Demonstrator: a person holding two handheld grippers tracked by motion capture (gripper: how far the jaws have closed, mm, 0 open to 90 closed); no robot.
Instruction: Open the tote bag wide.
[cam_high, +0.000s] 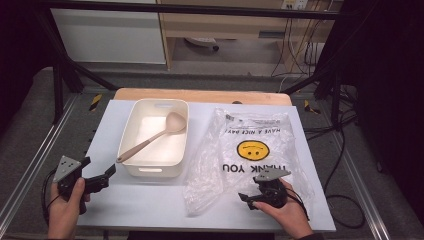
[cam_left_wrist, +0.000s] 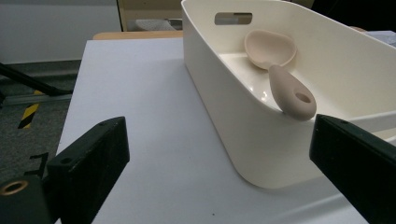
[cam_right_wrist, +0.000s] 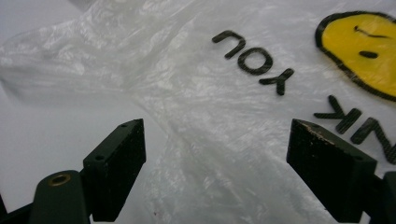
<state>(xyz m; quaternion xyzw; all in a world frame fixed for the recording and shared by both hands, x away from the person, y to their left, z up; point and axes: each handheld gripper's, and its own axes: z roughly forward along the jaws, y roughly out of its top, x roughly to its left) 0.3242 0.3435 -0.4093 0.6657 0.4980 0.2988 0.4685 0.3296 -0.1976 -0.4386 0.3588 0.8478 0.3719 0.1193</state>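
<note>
The right gripper (cam_high: 248, 198) hangs spread over the smiley plastic bag's (cam_high: 250, 150) near edge, not yet pinching it; the left gripper (cam_high: 111, 172) waits open before the tub (cam_high: 131, 135) holding a ladle (cam_high: 152, 137), nothing bagged yet

You have one white table (cam_high: 150, 200) in front of you, carrying one cream plastic tub (cam_high: 131, 125), one beige silicone ladle (cam_high: 152, 137) inside it, and one clear smiley-face plastic bag (cam_high: 250, 145). You hold two grippers: left gripper (cam_high: 102, 177) and right gripper (cam_high: 247, 199).
</note>
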